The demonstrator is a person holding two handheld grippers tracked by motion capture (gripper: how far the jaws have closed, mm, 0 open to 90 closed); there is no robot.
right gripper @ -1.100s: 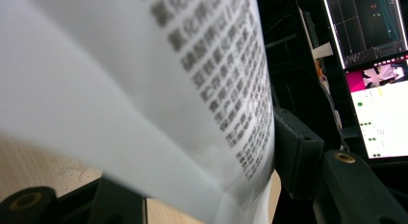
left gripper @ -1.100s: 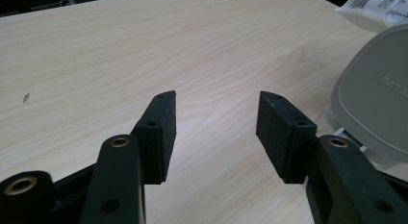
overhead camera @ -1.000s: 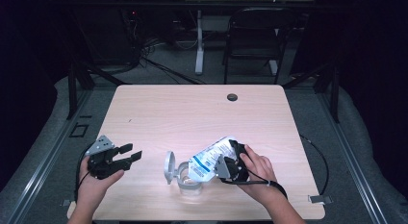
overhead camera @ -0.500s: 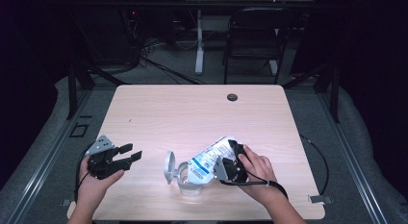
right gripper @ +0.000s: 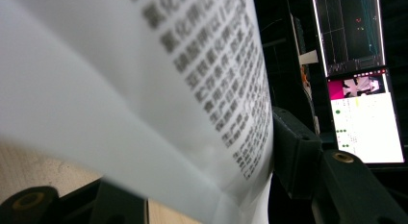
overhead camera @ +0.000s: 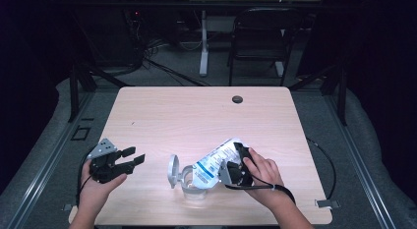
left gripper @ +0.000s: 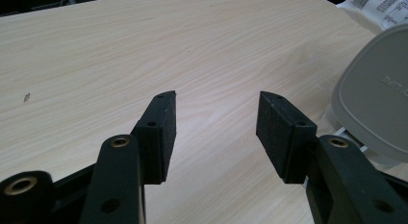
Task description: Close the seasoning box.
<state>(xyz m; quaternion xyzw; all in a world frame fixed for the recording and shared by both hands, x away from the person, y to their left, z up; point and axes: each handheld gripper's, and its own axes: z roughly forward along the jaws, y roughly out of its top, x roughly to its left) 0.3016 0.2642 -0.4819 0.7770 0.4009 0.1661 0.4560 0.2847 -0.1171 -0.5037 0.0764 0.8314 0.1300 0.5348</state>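
- The high view looked forward and down from above the person's side, taking in the whole surface [overhead camera: 206, 116].
- The left gripper view sat low, close behind its jaws, sharing the grey lid [left gripper: 375, 104] with the high view.
- The right gripper view pressed against the printed bag [right gripper: 144, 89].

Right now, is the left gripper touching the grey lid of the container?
Apart. The left gripper view shows the left gripper open over bare table, with the grey lid off to its side.

Pouch [overhead camera: 216, 162] tilted over jar [overhead camera: 193, 184] at table's [overhead camera: 196, 116] near edge, lid [overhead camera: 173, 171] just left.
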